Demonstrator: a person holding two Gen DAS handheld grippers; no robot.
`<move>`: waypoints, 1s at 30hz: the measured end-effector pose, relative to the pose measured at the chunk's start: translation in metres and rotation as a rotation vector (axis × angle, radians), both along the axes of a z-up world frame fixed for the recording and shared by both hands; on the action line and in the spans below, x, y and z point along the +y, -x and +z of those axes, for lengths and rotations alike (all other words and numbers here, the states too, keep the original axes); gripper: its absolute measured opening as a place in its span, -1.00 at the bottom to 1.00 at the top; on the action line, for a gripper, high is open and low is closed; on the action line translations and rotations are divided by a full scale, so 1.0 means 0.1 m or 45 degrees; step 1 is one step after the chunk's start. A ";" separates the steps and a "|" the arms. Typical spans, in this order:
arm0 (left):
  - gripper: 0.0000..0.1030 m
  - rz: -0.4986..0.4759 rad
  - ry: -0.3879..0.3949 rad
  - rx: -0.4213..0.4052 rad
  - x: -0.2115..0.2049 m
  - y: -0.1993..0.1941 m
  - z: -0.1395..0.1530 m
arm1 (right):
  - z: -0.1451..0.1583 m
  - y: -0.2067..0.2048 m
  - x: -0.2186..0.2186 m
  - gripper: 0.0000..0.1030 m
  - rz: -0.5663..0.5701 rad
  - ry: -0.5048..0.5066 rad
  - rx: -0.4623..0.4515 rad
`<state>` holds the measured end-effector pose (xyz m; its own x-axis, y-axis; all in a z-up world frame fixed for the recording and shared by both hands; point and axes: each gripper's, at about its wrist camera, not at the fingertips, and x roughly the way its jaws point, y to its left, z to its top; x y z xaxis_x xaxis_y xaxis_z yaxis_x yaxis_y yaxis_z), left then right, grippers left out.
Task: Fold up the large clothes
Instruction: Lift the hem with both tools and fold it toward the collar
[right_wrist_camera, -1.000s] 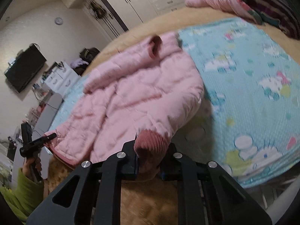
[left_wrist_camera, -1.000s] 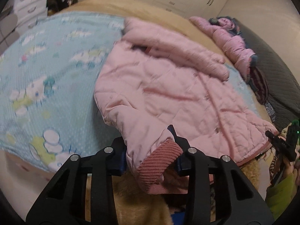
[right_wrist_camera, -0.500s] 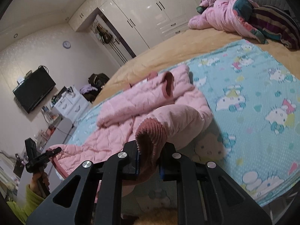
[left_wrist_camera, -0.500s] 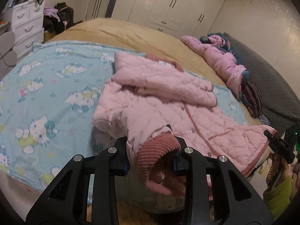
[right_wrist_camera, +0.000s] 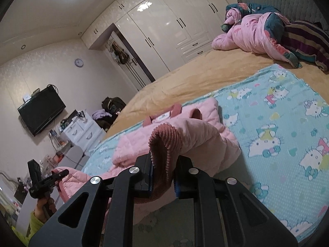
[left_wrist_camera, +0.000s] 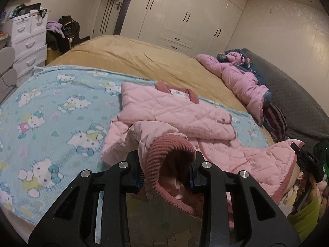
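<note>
A pink quilted jacket (left_wrist_camera: 176, 111) lies on a light-blue cartoon-print blanket (left_wrist_camera: 53, 111) on the bed, with one sleeve folded across its chest. My left gripper (left_wrist_camera: 166, 177) is shut on the hem corner with its ribbed dusty-pink trim (left_wrist_camera: 164, 150), lifted off the bed. My right gripper (right_wrist_camera: 163, 177) is shut on the other ribbed hem corner (right_wrist_camera: 164, 142) of the jacket (right_wrist_camera: 185, 131), also raised. Each gripper shows at the edge of the other's view, the right one (left_wrist_camera: 308, 160) and the left one (right_wrist_camera: 49, 177).
A tan bedspread (left_wrist_camera: 131, 55) covers the bed. A heap of pink and dark clothes (left_wrist_camera: 242, 78) lies by the grey headboard (left_wrist_camera: 292, 94). White drawers (left_wrist_camera: 24, 41), a wall TV (right_wrist_camera: 41, 111) and white wardrobes (left_wrist_camera: 185, 20) stand around the bed.
Both grippers have lifted the jacket's bottom hem up and back off the bed. The lower part of the jacket now hangs raised between them.
</note>
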<state>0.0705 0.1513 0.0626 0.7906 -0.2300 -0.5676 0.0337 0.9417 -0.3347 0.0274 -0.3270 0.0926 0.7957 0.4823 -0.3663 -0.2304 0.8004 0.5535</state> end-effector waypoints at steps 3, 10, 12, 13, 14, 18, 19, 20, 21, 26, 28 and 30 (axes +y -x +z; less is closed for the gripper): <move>-0.56 0.011 0.015 -0.019 0.04 -0.09 0.04 | 0.04 -0.08 0.00 -0.74 -0.015 -0.021 -0.022; -0.56 0.032 0.022 -0.061 0.09 -0.33 0.17 | 0.16 -0.31 0.01 -0.74 -0.039 -0.042 -0.059; -0.56 0.035 0.016 -0.071 0.09 -0.40 0.21 | 0.19 -0.39 0.01 -0.74 -0.041 -0.045 -0.067; -0.56 0.036 0.017 -0.075 0.09 -0.44 0.22 | 0.21 -0.43 0.02 -0.74 -0.044 -0.042 -0.071; -0.56 0.038 0.018 -0.081 0.10 -0.48 0.24 | 0.22 -0.47 0.02 -0.74 -0.045 -0.040 -0.074; -0.56 0.040 0.004 -0.091 0.11 -0.66 0.28 | 0.29 -0.67 0.05 -0.75 -0.052 -0.040 -0.093; -0.56 0.039 -0.006 -0.091 0.11 -0.70 0.29 | 0.30 -0.73 0.06 -0.75 -0.053 -0.035 -0.096; -0.56 0.039 -0.017 -0.092 0.12 -0.75 0.30 | 0.31 -0.77 0.06 -0.75 -0.054 -0.031 -0.099; -0.56 0.040 -0.025 -0.092 0.12 -0.81 0.31 | 0.33 -0.83 0.07 -0.75 -0.055 -0.022 -0.104; -0.56 0.047 -0.059 -0.107 0.18 -1.06 0.34 | 0.39 -1.14 0.09 -0.75 -0.057 -0.004 -0.110; -0.56 0.056 -0.075 -0.107 0.21 -1.17 0.36 | 0.42 -1.28 0.10 -0.75 -0.060 0.005 -0.109; -0.56 0.065 -0.081 -0.107 0.24 -1.27 0.37 | 0.46 -1.42 0.09 -0.75 -0.063 0.007 -0.110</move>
<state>0.1974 0.1758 0.0997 0.8457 -0.1540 -0.5110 0.0109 0.9622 -0.2720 0.1690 -0.3181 0.1381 0.8473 0.4398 -0.2978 -0.2369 0.8148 0.5291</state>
